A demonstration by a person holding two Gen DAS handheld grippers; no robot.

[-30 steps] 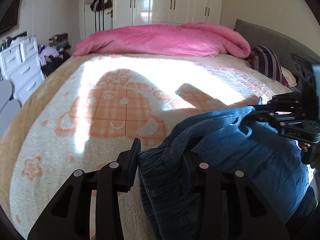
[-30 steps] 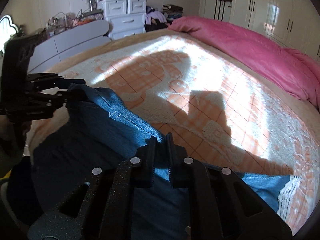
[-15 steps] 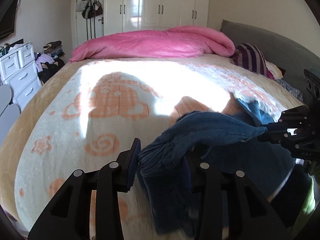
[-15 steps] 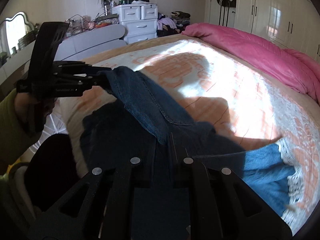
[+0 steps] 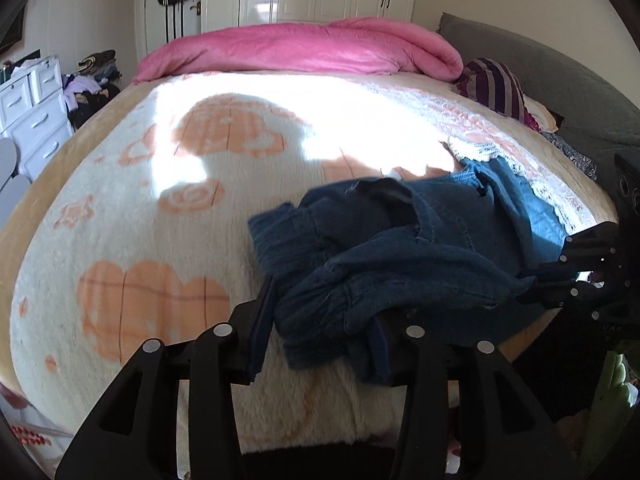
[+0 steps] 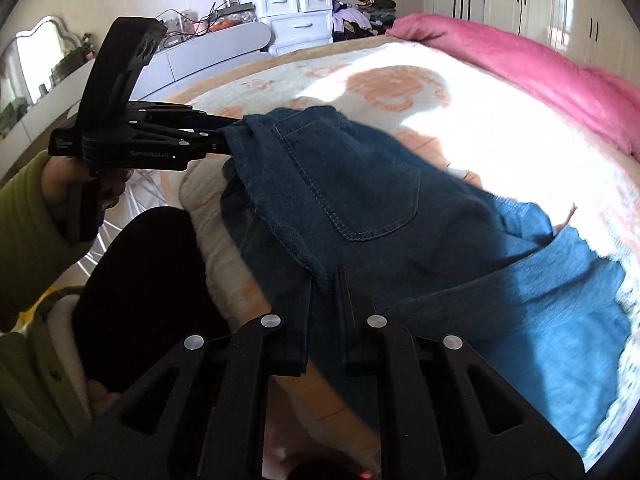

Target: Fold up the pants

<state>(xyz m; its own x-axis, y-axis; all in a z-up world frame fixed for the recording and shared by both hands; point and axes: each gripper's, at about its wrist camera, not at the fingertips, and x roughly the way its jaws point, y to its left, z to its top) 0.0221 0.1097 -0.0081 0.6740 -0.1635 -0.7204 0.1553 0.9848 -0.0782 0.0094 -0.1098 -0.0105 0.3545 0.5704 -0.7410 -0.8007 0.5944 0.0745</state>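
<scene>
Across the bed [image 5: 120, 208], both grippers carried the jeans [image 5: 400, 264]: right gripper [image 6: 324, 280] clamped on the waistband, left gripper [image 5: 320, 312] just loosening around bunched denim; next, lay flat.

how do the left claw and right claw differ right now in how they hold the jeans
The left claw stands wider, around a thick bunched wad of the jeans; its jaws have just been opening. The right claw is shut tight on a thin single edge. Both grip the same end of the jeans above the bed.

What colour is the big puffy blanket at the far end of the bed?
Pink blanket, clearest in the left wrist view.
</scene>
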